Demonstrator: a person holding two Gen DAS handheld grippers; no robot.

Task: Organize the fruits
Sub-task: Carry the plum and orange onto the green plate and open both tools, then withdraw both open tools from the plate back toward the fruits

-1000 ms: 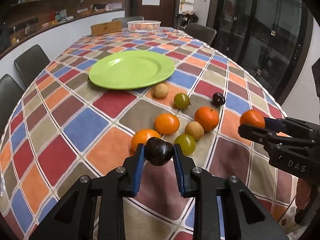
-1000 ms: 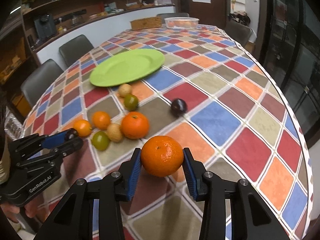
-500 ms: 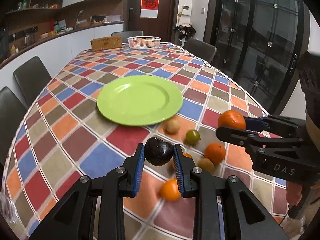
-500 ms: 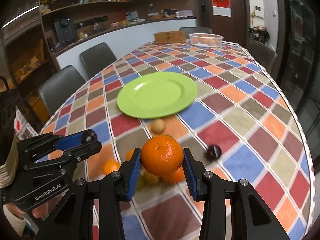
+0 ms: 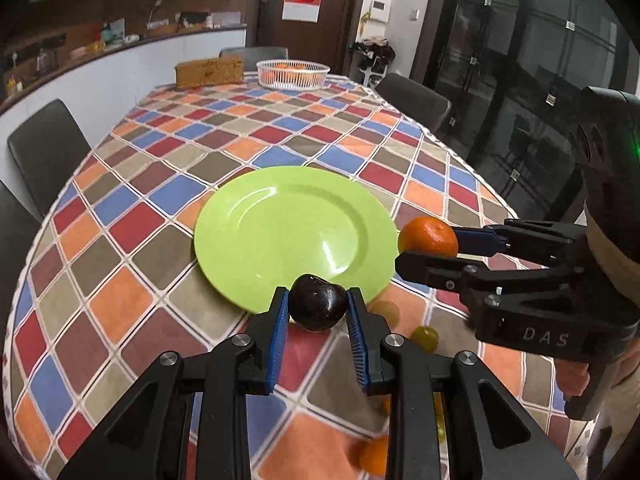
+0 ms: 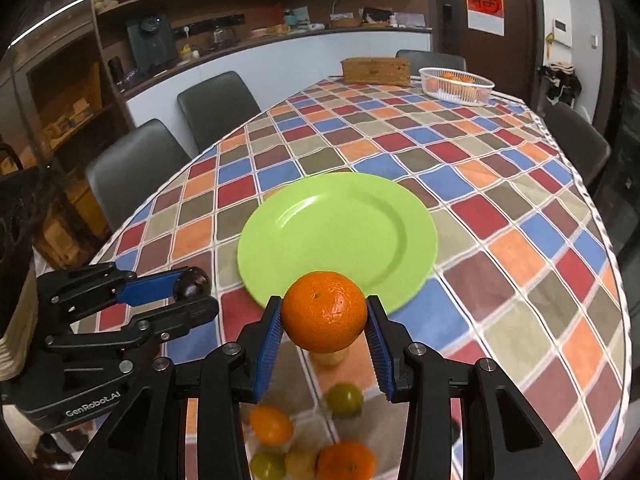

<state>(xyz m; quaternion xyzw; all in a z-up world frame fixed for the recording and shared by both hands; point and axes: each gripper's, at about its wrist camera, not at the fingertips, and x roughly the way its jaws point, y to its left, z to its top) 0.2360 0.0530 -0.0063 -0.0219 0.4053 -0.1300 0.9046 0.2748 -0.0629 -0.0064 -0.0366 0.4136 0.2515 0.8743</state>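
Your left gripper (image 5: 318,312) has its fingers pinching a dark plum (image 5: 318,308), held in the air just short of the near rim of the green plate (image 5: 280,236). Your right gripper (image 6: 324,320) pinches an orange (image 6: 324,311) the same way, level with the plate's near edge. Both fruits sit at the fingertips, clear of the bench (image 6: 520,240), probably so you can set them down on the plate without the fingers touching it. The plate is bare. The loose fruit waits below your grippers on the cloth: a green one (image 6: 345,399), a small orange one (image 6: 271,426) and others near the lower edge. I judge the next step is to carry both forward over the plate's middle, well apart, so they don't bump.
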